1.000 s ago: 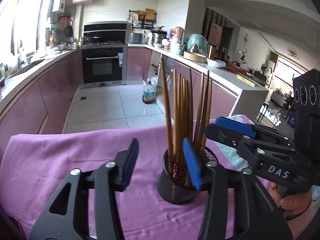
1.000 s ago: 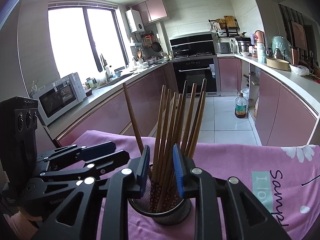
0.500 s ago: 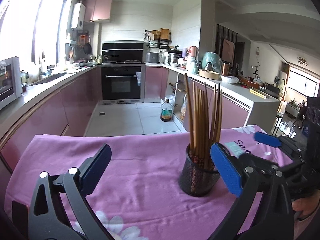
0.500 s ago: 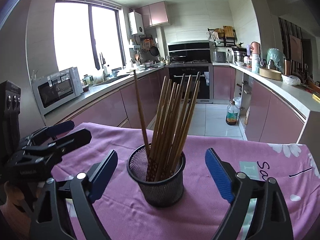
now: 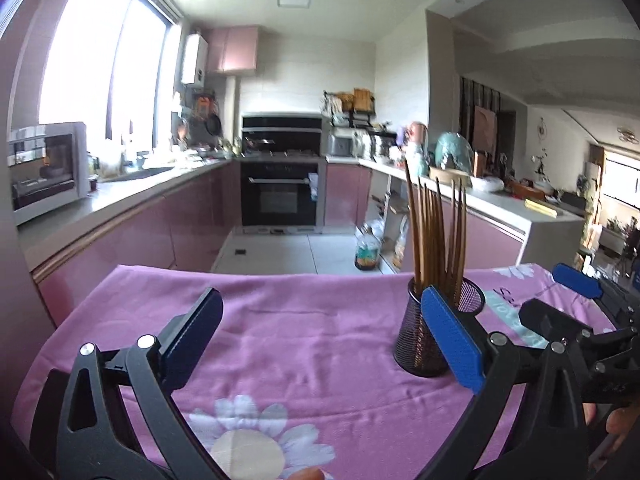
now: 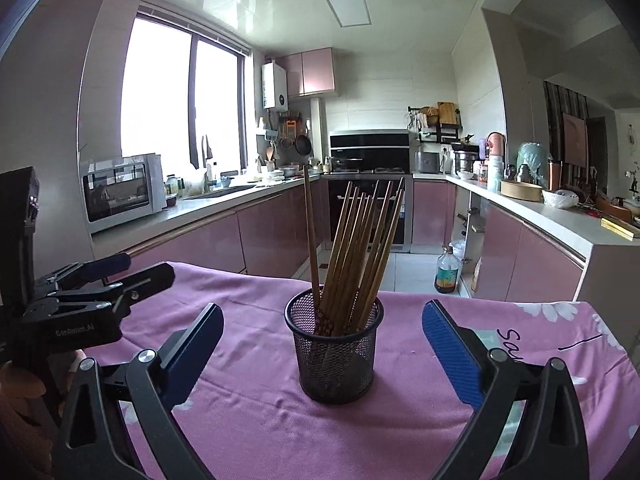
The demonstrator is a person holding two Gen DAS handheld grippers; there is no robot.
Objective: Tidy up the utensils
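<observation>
Left gripper (image 5: 322, 330): jaws wide apart, nothing held. Right gripper (image 6: 322, 346): jaws wide apart, nothing held. The black mesh holder (image 6: 335, 350) stands upright on the purple cloth (image 6: 256, 412), centred ahead of the right gripper and clear of both pads, just behind the left gripper's right-hand pad. The wooden chopsticks (image 6: 356, 256) stand bundled inside the holder, leaning slightly.
</observation>
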